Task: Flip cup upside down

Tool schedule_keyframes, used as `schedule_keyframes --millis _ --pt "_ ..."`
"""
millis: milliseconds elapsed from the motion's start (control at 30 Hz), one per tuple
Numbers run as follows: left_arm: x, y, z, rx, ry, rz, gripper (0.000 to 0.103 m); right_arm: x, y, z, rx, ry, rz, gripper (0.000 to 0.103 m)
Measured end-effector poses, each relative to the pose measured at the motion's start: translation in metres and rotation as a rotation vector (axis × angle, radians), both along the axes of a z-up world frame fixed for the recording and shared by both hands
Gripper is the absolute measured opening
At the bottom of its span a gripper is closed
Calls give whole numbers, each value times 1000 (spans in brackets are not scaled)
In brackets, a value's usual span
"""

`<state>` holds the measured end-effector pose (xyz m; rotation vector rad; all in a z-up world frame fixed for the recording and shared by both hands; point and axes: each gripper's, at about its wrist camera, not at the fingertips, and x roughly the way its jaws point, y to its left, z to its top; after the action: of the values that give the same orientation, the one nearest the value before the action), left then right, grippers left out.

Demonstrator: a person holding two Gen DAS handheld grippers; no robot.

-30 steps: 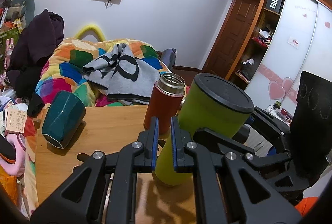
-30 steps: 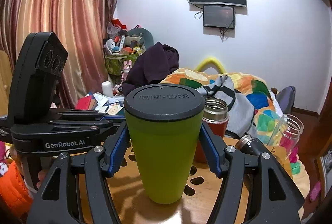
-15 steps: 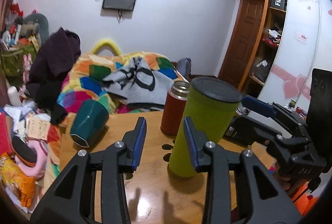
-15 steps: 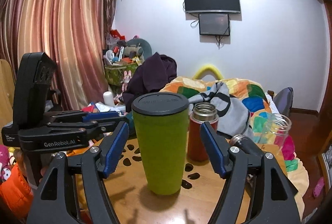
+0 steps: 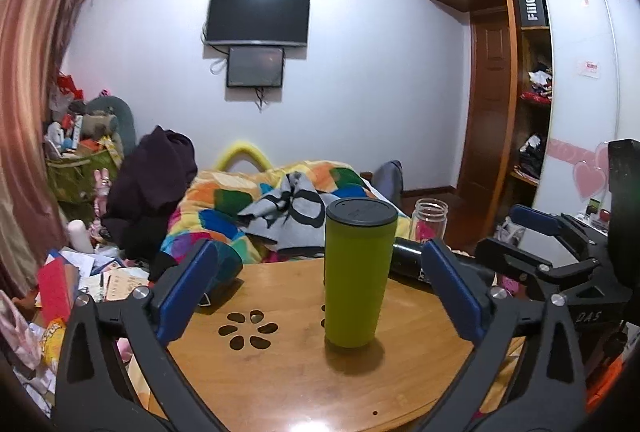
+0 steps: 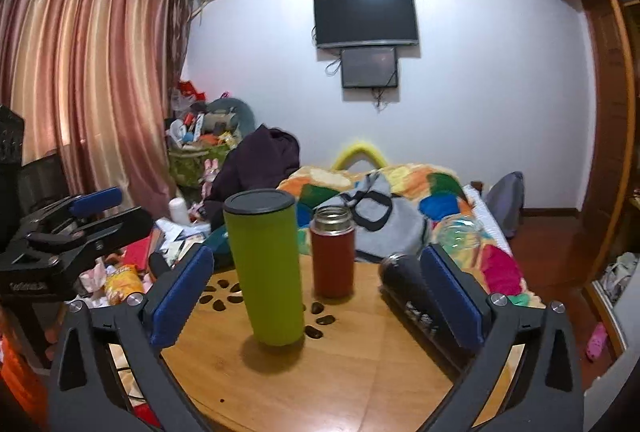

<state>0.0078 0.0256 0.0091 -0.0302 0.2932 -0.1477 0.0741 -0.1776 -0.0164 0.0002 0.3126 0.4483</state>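
Both hand-held grippers (image 5: pixel 320 288) (image 6: pixel 316 292) opened, backed off green cup (image 5: pixel 357 272).

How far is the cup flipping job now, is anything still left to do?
Done, it seems: the green cup stands free on the wooden table, narrow end down, dark wide end on top. In hand: nothing; the left hand-held gripper and right hand-held gripper are both open, apart from it. Left: apparently nothing.
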Motion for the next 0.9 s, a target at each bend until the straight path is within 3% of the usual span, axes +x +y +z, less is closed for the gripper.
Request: schedule_keyframes --millis 400,900 --pt "-25 -11 -10 11 -22 107 103 -27 -16 5 18 -24 -52 103" --pt "-34 -22 -15 53 -49 108 103 -30 -12 -1 4 -12 -72 103"
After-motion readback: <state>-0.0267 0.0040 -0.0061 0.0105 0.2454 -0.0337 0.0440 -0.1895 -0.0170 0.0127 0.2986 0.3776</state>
